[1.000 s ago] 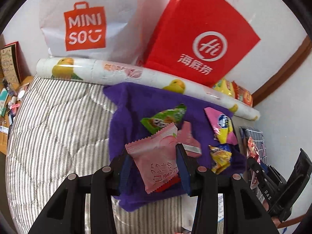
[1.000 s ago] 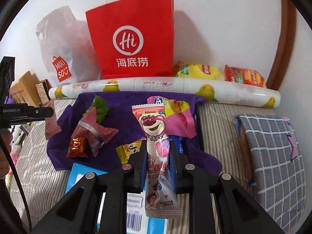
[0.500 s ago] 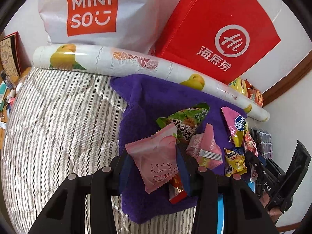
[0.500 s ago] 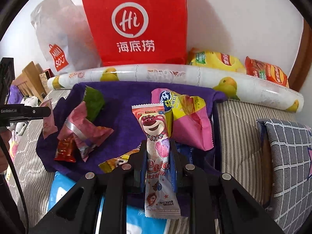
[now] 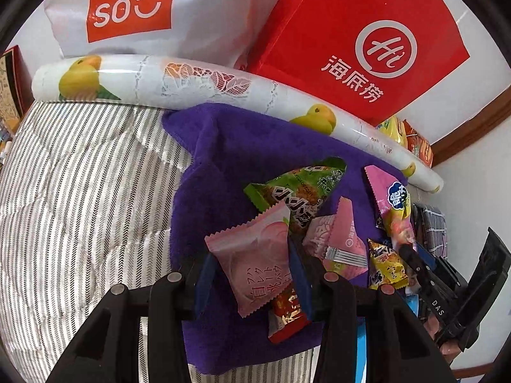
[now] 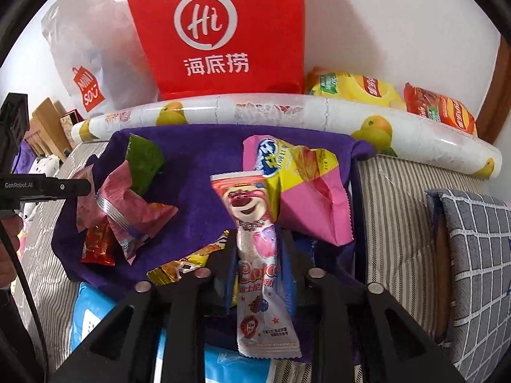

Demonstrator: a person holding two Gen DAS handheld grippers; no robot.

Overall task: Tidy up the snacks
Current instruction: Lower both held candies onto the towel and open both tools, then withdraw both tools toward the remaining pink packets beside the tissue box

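Right gripper (image 6: pixel 257 257) carries a long bear-printed snack stick (image 6: pixel 255 249) lengthwise between its jaws, which are opening at this moment; the wrapper sits in the gap and I cannot tell whether the pads press on it any longer. Directly ahead of its fingers a pink-and-yellow packet (image 6: pixel 303 188) lies on the purple towel (image 6: pixel 198 172), and off to its left a small cluster of pink, green and red wrappers sits on the same cloth. Left gripper (image 5: pixel 252 271) stays out of that release: its blue pads are clamped on a pale pink peach packet (image 5: pixel 252 255), with a red wrapper (image 5: pixel 286 314) lying just under its jaws and a green packet (image 5: pixel 297 188) just beyond its fingertips. Judging by this, the step in hand is setting the bear stick down among the towel's snacks; the next move would call for the right jaws to spread fully and the gripper to back away without dragging the wrapper, while the left finds a spot for the peach packet. Only the right wrist view shows the checked grey cushion (image 6: pixel 472 255) to its right and the chip bags beyond the rolled mat (image 6: pixel 287 111); only the left view shows how the peach packet is gripped.
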